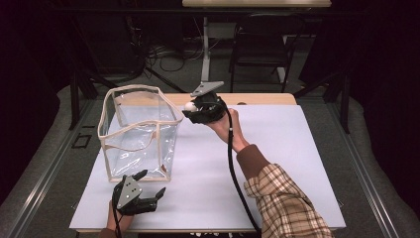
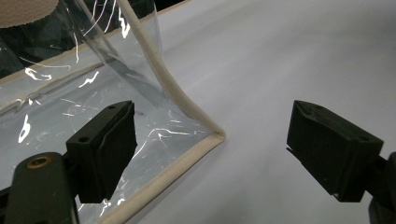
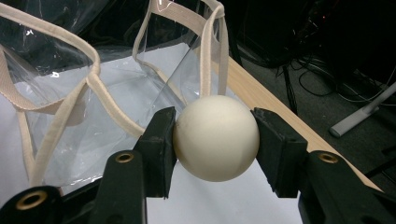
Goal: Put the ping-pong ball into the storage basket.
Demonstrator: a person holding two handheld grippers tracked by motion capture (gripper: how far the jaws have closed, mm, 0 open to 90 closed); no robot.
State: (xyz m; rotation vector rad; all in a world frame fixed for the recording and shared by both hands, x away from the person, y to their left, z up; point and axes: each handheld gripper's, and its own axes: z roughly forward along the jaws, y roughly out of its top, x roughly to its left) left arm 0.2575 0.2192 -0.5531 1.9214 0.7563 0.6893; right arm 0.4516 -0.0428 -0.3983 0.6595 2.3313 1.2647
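- Right now the right gripper [image 1: 189, 110] is clamped on a white ball [image 1: 190, 106], one black jaw pressed on each side of it, as the right gripper view shows close up with the ball [image 3: 216, 138] squeezed between the pads.
- Ball and gripper hang in the air just beside the clear bag [image 1: 140, 131], off its far right corner and about level with its cream-trimmed rim.
- Looking along the right gripper's jaws, the bag [image 3: 84, 116] sits right behind the ball, mouth open, its cream straps standing up.
- On the bag's near side, the left gripper [image 1: 148, 191] rests low over the white sheet [image 1: 287, 148], jaws spread wide with nothing between them.
- From the left gripper view, the bag's bottom corner [image 2: 212, 137] lies on the sheet between the two pads, closer to the left-hand one; neither pad touches it.
- The bag stands upright on the left part of the white sheet, and no contents can be made out through its clear walls.
- The person's plaid sleeve [image 1: 285, 203] reaches in from the bag's right, a black cable [image 1: 233, 168] trailing back from the right gripper.
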